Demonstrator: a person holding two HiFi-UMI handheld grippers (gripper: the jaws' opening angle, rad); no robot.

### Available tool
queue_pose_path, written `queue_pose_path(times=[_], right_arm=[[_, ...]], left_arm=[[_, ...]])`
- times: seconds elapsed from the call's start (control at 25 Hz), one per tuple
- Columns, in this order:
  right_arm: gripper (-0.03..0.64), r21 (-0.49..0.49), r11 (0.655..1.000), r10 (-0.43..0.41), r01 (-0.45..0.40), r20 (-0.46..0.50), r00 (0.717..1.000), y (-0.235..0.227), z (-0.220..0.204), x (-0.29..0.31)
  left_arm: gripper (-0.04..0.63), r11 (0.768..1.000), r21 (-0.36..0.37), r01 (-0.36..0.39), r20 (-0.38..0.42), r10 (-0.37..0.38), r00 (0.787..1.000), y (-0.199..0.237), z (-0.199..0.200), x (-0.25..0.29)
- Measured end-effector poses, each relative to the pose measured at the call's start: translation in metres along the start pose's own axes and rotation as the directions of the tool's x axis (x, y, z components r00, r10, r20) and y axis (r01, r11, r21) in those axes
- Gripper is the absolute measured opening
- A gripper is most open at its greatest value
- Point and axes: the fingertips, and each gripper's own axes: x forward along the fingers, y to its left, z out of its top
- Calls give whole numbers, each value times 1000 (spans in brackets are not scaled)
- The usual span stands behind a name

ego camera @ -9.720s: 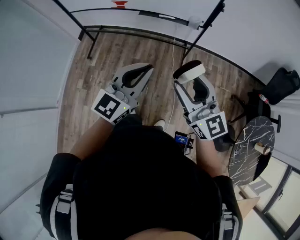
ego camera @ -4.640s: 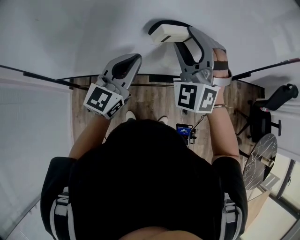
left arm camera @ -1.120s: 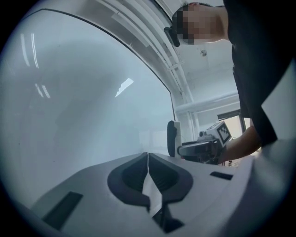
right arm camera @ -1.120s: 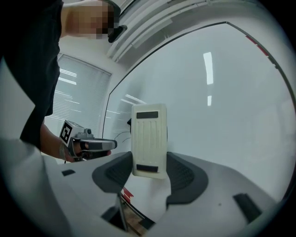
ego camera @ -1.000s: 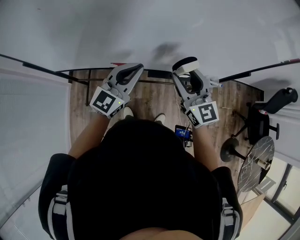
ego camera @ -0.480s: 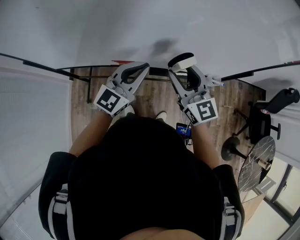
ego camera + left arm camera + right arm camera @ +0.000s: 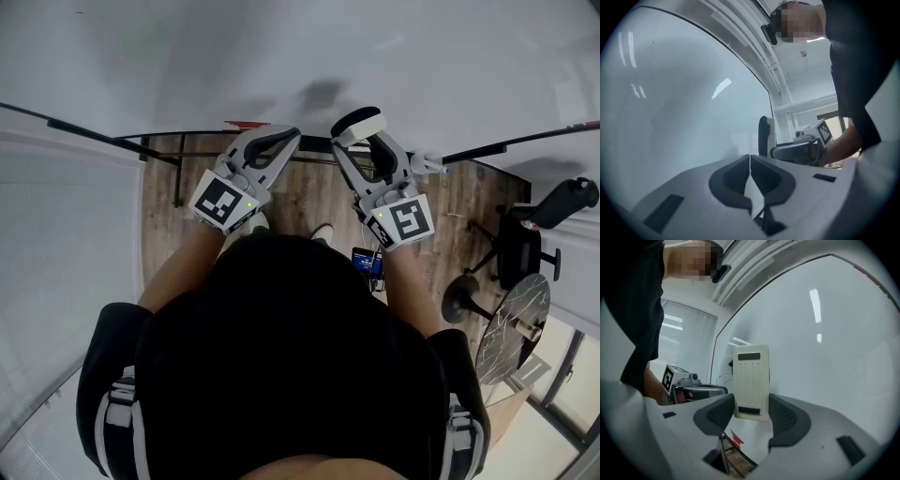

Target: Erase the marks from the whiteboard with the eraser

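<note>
The whiteboard point(image 7: 309, 47) fills the top of the head view and looks clean, with only soft shadows on it. My right gripper point(image 7: 361, 131) is shut on the cream eraser point(image 7: 751, 380), which stands upright between the jaws close to the board's lower edge. The eraser point(image 7: 359, 125) shows as a white block with a dark felt side. My left gripper point(image 7: 272, 139) hangs just left of it, shut and holding nothing. In the left gripper view the jaws point(image 7: 750, 176) meet, and the eraser point(image 7: 765, 136) shows edge-on beyond them.
A black frame bar point(image 7: 84, 131) runs under the board over the wooden floor point(image 7: 309, 202). A black office chair point(image 7: 548, 220) and a round marble-topped table point(image 7: 511, 323) stand at the right. A window blind point(image 7: 679, 350) shows past the board's left edge.
The right gripper, high on the board 4.6 s ago, has dropped with the eraser to the board's lower edge. Over the last second both grippers edged slightly up and closer together.
</note>
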Motion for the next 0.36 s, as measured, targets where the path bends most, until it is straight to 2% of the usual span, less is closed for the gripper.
queue_pose_path(times=[0.36], right_arm=[[232,4,1000,5,-5,-6,1000,5,1,0]], left_arm=[[8,1000,-11,2,-3,-2,1000,-2,-1,-1]])
